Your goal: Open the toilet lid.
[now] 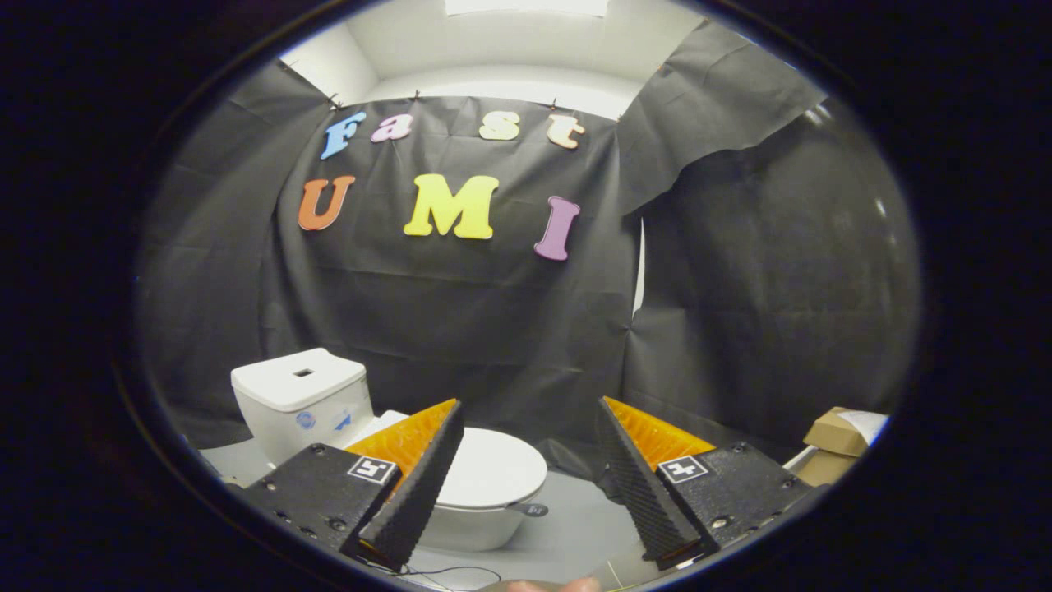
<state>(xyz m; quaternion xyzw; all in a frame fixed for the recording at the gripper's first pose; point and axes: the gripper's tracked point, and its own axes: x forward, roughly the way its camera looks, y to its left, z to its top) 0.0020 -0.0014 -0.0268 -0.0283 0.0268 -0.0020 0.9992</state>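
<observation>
I held the claw (530,419) wide open, its 2 fingers (415,485) well apart and touching nothing. The toilet (329,411) sat on the grey floor (575,518) beyond the left finger, its white lid (497,473) down flat over the bowl and its tank (300,399) against the black cloth wall. A cardboard box (834,444) lay beyond the right finger.

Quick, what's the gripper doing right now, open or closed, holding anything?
Gripper: open, fingers spread wide, holding nothing; the closed toilet lid lies beyond them, untouched.
</observation>
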